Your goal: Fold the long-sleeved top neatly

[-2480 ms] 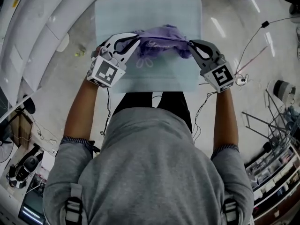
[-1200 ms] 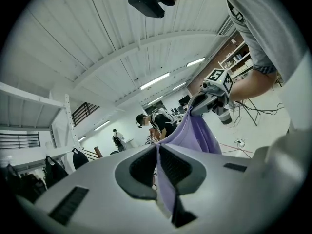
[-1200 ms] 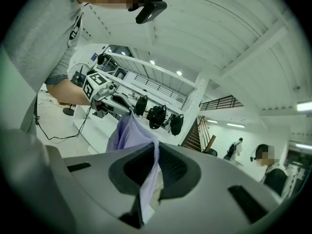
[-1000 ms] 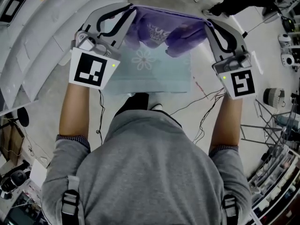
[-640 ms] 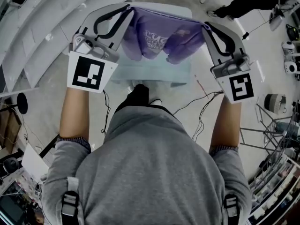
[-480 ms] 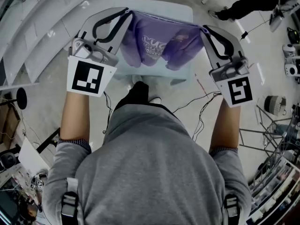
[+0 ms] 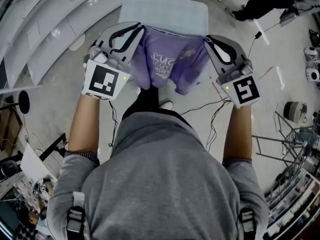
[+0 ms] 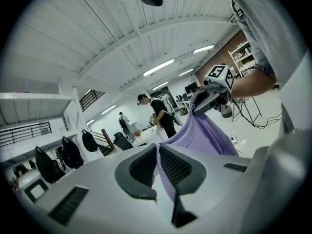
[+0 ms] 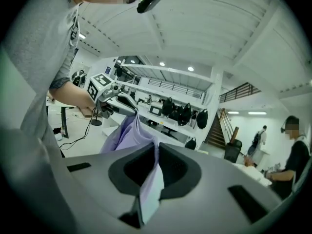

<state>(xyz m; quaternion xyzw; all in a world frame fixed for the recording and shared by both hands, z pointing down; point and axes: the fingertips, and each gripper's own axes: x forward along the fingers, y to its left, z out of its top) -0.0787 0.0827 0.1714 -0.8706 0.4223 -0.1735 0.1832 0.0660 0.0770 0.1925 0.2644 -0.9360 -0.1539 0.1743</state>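
Purple long-sleeved top (image 7: 172,64) hanging in the upper middle of the head view, stretched between left gripper (image 7: 143,30) and right gripper (image 7: 206,38), pale table (image 7: 165,9) at the top edge, left gripper view, jaws pinched tight on purple cloth in the middle, right gripper view, jaws pinched tight on the cloth too

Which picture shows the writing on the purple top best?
The head view: the soft purple long-sleeved top hangs spread out, white print facing the camera. Both gripper views show only plain purple cloth pinched between jaws.
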